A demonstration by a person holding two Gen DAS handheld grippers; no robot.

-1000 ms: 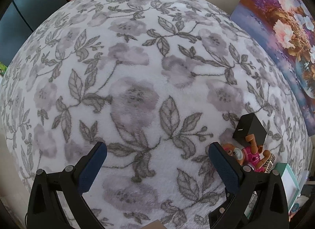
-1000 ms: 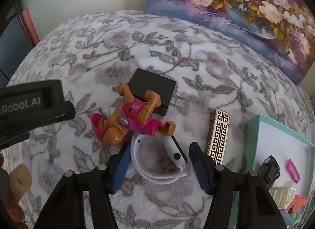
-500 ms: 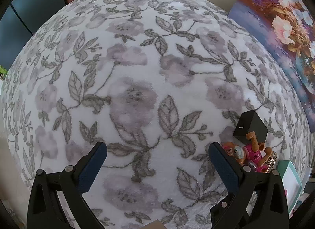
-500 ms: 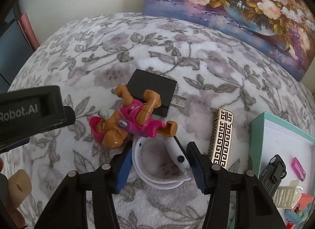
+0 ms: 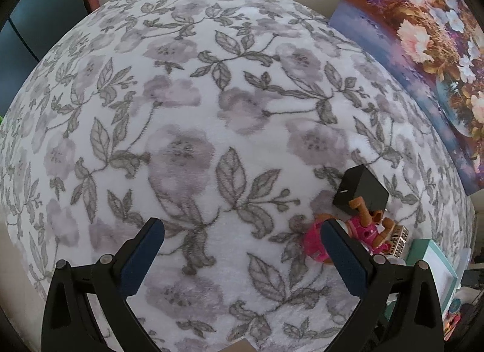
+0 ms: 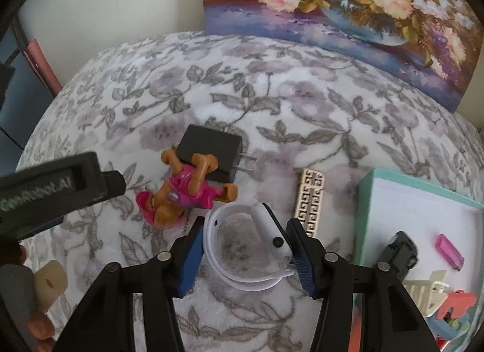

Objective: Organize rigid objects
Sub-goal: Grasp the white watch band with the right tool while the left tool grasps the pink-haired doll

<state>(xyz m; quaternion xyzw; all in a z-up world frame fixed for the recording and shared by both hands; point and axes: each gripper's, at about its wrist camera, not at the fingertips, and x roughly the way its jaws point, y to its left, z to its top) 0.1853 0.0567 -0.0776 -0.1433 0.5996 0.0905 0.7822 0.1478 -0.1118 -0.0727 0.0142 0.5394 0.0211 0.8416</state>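
Right tool (image 6: 245, 232) gripping white wristband (image 6: 242, 249), pads pressing its sides. Left tool (image 5: 242, 231) hanging wide open, empty, over floral blanket (image 5: 196, 110).

right gripper (image 6: 245, 225) closed around white wristband (image 6: 242, 249) on floral blanket (image 6: 302, 110).
blue pads touch both sides of the band's loop. just beyond it: pink-and-brown toy dog (image 6: 187, 191) lying partly on a black plug adapter (image 6: 211, 152); gold patterned bar (image 6: 310, 200) to the right. teal-rimmed tray (image 6: 366, 200) at right holds a black toy car (image 6: 399, 252), a pink piece (image 6: 450, 250) and other small items. flower painting (image 6: 332, 4) against the wall.
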